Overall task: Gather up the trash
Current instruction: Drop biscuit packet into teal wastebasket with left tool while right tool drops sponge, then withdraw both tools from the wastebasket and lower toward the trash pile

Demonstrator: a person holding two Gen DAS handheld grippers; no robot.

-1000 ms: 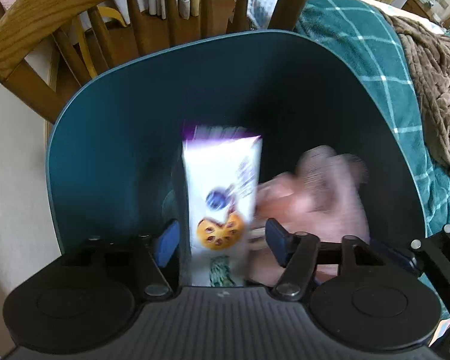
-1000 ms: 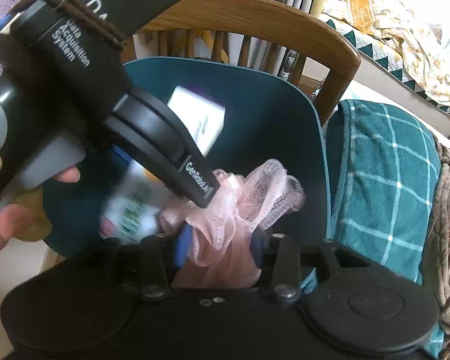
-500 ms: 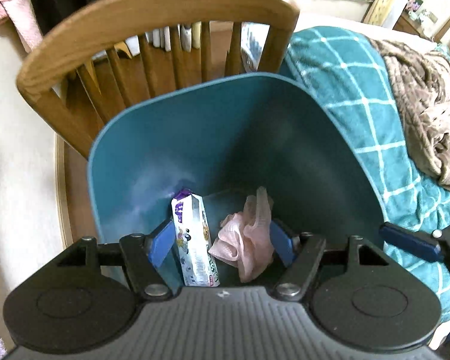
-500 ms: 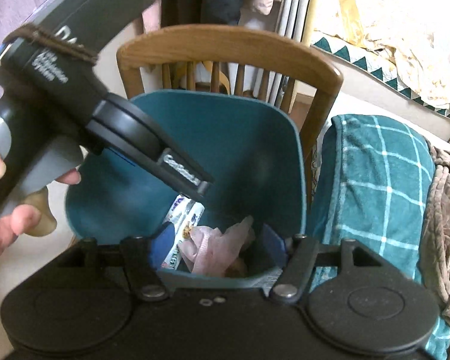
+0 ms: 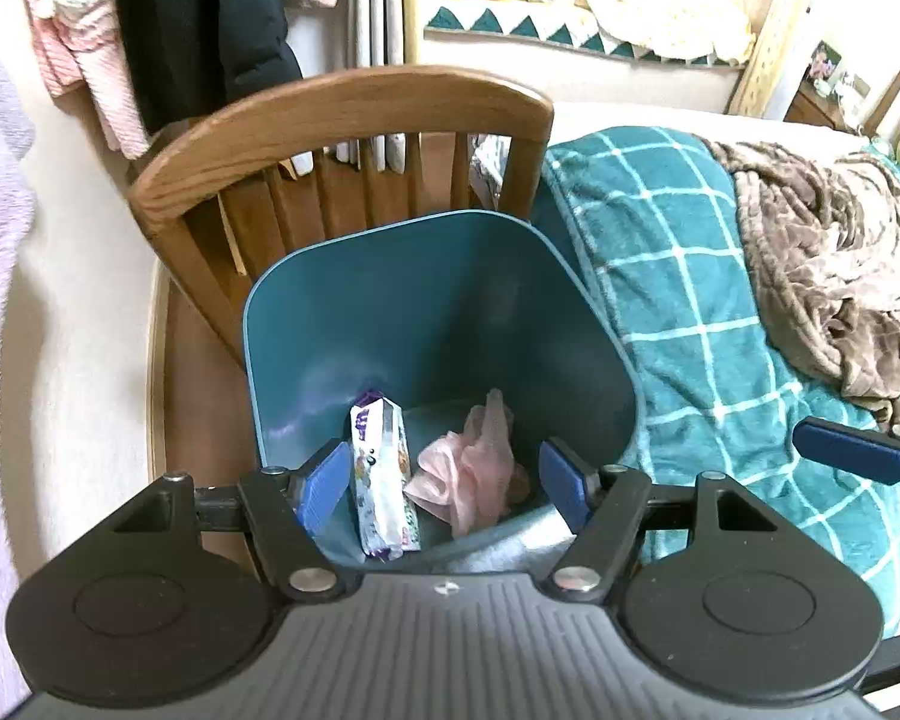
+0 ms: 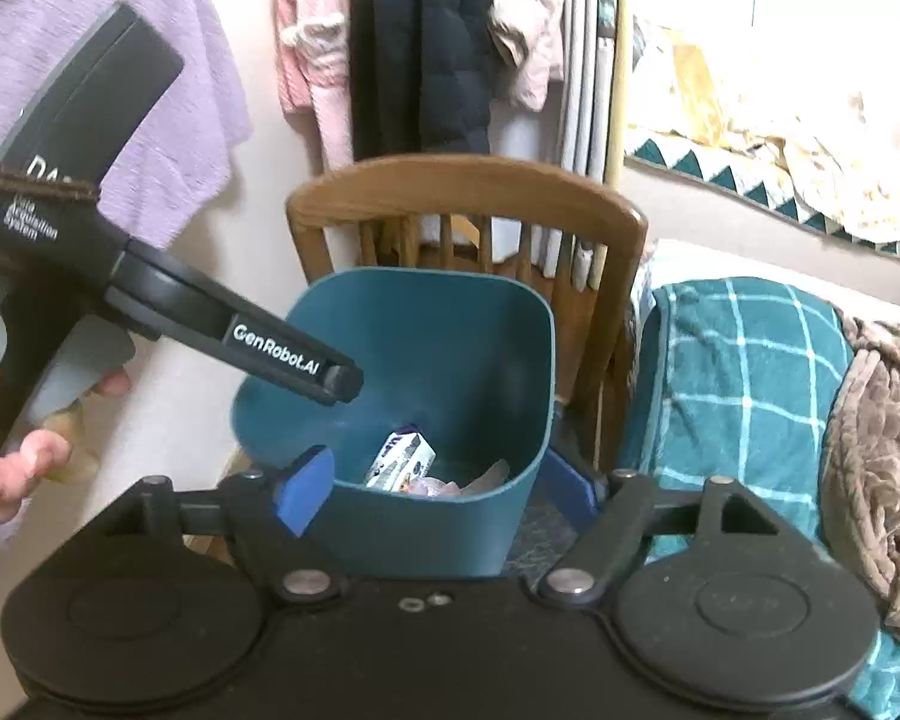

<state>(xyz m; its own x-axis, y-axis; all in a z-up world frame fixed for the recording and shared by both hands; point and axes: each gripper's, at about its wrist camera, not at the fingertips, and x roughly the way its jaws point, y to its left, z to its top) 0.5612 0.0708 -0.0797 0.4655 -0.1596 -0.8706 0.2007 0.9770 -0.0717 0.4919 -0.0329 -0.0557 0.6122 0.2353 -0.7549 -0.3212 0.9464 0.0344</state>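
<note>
A teal bin (image 5: 450, 300) stands on a wooden chair seat. On its floor lie a white and purple snack wrapper (image 5: 384, 480) and a crumpled pink net bag (image 5: 474, 474), side by side. My left gripper (image 5: 444, 480) hovers above the bin, open, with nothing between its blue pads. My right gripper (image 6: 435, 492) is higher and further back from the bin (image 6: 438, 348). Its jaws are opening and hold nothing. The wrapper (image 6: 402, 462) and a bit of the pink bag (image 6: 480, 483) show over the rim. The left gripper's body (image 6: 294, 354) crosses the right wrist view.
The wooden chair back (image 5: 342, 114) rises just behind the bin. A teal checked blanket (image 5: 690, 276) and a brown throw (image 5: 828, 276) lie to the right. Clothes (image 6: 420, 42) hang on the wall behind. A person's hand (image 6: 6, 468) holds the left gripper.
Both grippers have risen and drawn back from the bin. The wrapper and the pink bag, earlier between the jaws, now lie on the bin floor. The right jaws have widened.
</note>
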